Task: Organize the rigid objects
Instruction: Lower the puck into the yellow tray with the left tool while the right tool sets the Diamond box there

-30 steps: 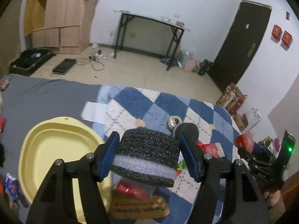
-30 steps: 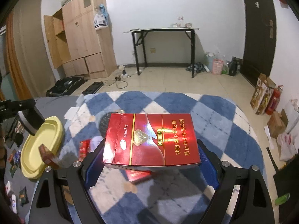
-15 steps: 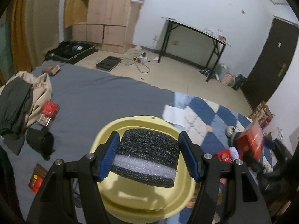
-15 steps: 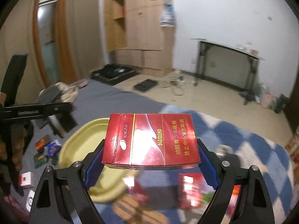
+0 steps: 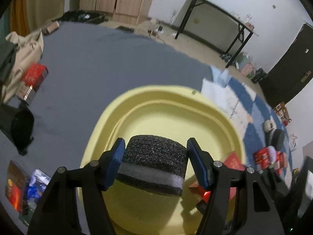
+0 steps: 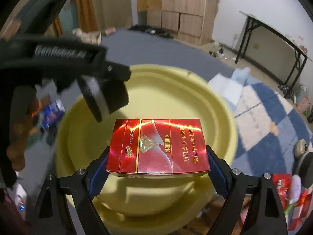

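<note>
My left gripper is shut on a round black foam puck with a white middle band, held above the yellow basin. In the right wrist view that puck and the left gripper hang over the basin's far left side. My right gripper is shut on a shiny red cigarette carton, its blue pads pressed on both ends, also over the yellow basin. In the left wrist view a red carton pokes in by the basin's right rim.
The basin sits on a grey blanket beside a blue-and-white checked rug. Red boxes, snack packets and a dark cup lie to the left. More red packs and a can lie at right.
Both grippers have swung left from over the checked rug to above the yellow basin and dropped lower, each keeping its load. The basin now fills the middle of both views.
</note>
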`<state>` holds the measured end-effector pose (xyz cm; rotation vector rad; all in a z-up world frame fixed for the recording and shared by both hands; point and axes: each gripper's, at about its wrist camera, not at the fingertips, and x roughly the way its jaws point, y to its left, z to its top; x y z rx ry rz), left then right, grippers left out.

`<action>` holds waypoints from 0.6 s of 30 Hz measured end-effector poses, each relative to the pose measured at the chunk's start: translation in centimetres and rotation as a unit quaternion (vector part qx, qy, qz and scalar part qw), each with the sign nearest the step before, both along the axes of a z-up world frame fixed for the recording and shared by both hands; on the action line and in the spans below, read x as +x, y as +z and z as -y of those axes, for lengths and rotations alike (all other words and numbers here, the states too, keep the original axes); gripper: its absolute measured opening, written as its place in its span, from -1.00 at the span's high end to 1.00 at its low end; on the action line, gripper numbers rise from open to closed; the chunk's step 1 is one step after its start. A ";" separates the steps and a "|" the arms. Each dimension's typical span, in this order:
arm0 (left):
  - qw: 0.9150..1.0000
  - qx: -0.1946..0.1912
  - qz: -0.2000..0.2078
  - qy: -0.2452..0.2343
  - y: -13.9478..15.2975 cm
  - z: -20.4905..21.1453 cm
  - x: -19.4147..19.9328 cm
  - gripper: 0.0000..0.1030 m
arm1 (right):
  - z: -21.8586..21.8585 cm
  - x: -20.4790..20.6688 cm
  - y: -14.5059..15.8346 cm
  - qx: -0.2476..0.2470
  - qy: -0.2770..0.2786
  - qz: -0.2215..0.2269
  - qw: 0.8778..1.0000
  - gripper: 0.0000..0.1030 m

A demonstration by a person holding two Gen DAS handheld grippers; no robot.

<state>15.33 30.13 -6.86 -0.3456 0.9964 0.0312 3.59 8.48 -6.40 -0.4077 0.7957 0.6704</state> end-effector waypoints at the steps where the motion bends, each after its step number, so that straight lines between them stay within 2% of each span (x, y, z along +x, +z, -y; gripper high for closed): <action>1: 1.000 0.000 -0.007 0.001 -0.8 -0.1 0.1 -0.29 | -0.7 0.0 -0.5 -0.017 0.012 0.017 1.000 -0.72; 3: 1.000 0.000 -0.006 0.008 -1.3 -0.5 0.0 -0.29 | -1.9 0.1 -1.1 -0.021 0.023 -0.001 1.000 -0.72; 6: 1.000 -0.016 -0.001 0.016 -1.8 -1.4 -0.3 -0.29 | -2.9 0.7 -2.1 -0.041 0.029 0.011 0.999 -0.72; 9: 1.000 -0.021 0.003 0.013 -2.0 -1.7 -0.3 -0.30 | -3.6 2.2 -3.1 -0.039 0.028 -0.011 0.999 -0.72; 11: 1.000 -0.016 0.001 0.012 -1.9 -1.5 -0.2 -0.33 | -4.1 2.4 -3.2 -0.045 0.033 -0.003 0.998 -0.72; 13: 1.000 -0.016 0.000 0.011 -1.9 -1.3 -0.2 -0.45 | -4.2 2.8 -3.3 -0.043 0.034 -0.008 0.998 -0.75; 15: 1.000 -0.012 -0.001 0.017 -1.6 -1.3 -0.3 -0.75 | -4.3 3.3 -3.0 -0.041 0.031 -0.015 0.999 -0.85; 16: 1.000 -0.013 0.007 0.024 -1.1 -1.4 -0.6 -0.81 | -4.2 3.4 -2.7 -0.036 0.030 -0.013 0.999 -0.95; 18: 0.999 -0.018 0.022 0.036 0.1 -1.6 -0.9 -0.97 | -4.1 3.7 -1.4 -0.018 0.031 0.001 0.999 -0.99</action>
